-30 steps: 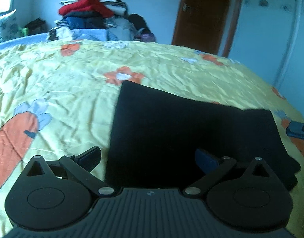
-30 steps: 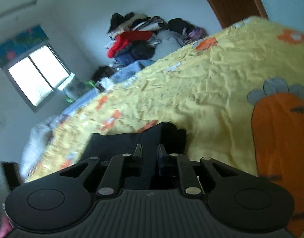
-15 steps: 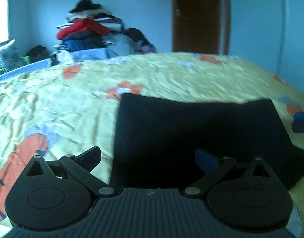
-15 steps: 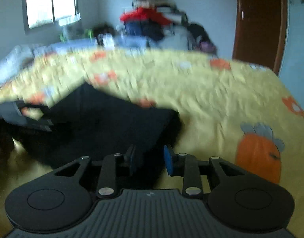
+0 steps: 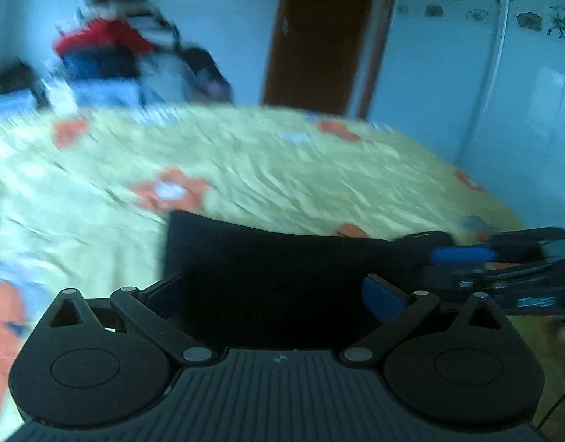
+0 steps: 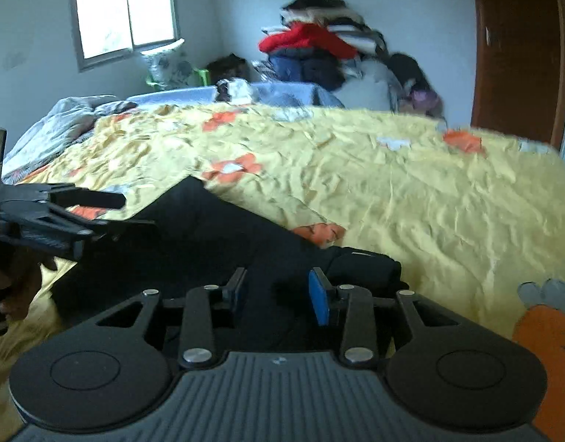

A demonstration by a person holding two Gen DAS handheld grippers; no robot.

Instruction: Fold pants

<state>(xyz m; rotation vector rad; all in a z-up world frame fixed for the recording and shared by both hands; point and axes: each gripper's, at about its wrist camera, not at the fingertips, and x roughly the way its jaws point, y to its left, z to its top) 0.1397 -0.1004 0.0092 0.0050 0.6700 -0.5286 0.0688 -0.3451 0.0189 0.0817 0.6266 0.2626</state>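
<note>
The yellow bedsheet (image 6: 411,199) lies bare beyond and to the right of the folded black pants (image 6: 216,243), so that stretch of bed is open for a gripper to pass. A clothes pile (image 6: 319,51) crowds the far edge (wooden door (image 6: 518,48) at the right corner).

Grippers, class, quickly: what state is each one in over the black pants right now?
Left gripper: open wide, holding nothing.
Right gripper: jaws opening, nothing pinched; the pants lie below.
</note>
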